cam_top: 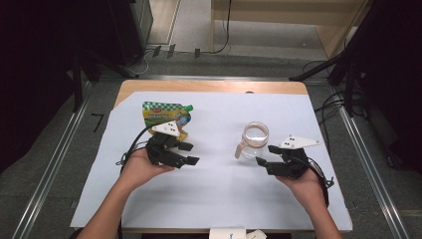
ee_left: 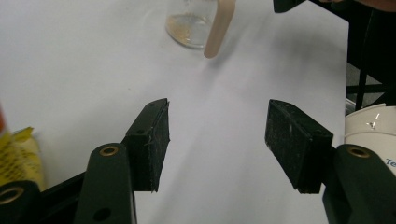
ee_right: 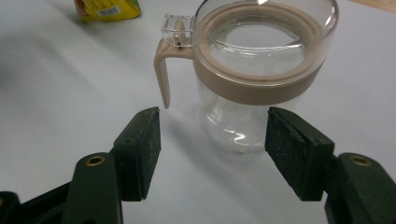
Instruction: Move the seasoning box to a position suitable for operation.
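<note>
Right tool [cam_top: 264, 156] sits low over the worktop [cam_top: 219, 189], jaws apart, nothing between them. Glass jar [ee_right: 261, 79] stands upright just ahead of its jaws, close but not touching; tan collar and clear lid on top, tan handle [ee_right: 163, 74] hanging down on the side toward the left jaw in the right gripper view.

Left tool [cam_top: 189, 153] also rests low, jaws apart and empty, pointing across the white sheet toward the jar [ee_left: 194, 28], which stands well ahead of it. Green and yellow pouch [cam_top: 164, 115] lies flat just behind the left tool; its yellow corner [ee_left: 18, 154] shows beside the left jaw.
</note>
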{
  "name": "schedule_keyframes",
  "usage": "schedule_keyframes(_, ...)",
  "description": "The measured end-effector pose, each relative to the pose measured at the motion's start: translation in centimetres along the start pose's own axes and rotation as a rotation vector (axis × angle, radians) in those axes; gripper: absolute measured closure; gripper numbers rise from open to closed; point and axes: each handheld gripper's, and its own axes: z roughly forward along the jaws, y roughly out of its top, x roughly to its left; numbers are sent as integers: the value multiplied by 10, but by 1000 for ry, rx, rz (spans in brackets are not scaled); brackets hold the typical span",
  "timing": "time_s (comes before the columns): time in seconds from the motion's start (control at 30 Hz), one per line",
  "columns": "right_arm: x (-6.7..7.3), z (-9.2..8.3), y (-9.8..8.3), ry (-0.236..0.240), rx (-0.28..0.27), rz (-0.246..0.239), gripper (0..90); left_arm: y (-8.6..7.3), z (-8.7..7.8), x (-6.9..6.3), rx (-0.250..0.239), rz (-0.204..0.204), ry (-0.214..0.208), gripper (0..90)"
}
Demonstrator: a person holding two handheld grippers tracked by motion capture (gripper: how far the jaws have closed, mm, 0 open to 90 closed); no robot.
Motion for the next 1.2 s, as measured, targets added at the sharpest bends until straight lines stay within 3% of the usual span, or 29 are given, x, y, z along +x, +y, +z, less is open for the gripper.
schedule_keyframes(0.27, 1, 4, 1, 10, 14, -25, 367, -5, -31, 6, -23, -15, 59, 415)
schedule_keyframes(0.43, 1, 5, 2, -1, 12, -26, 347, -7, -39, 8, -38, -18, 62, 414)
schedule_keyframes(0.5, -1, 7, 2, -33, 2, -31, 279, -7, -40, 7, -40, -20, 62, 413)
schedule_keyframes(0.73, -17, 25, 2, -44, -33, 24, 155, -8, -40, 8, -41, -22, 62, 407)
schedule_keyframes(0.97, -21, 43, 3, -77, -34, -1, 127, -8, -38, 9, -39, -25, 56, 405)
schedule_keyframes(1.13, -23, 53, 4, -49, -71, 20, 121, -8, -36, 9, -33, -26, 48, 404)
schedule_keyframes(1.2, -22, 62, 4, -61, -78, 11, 104, -8, -34, 8, -30, -28, 46, 404)
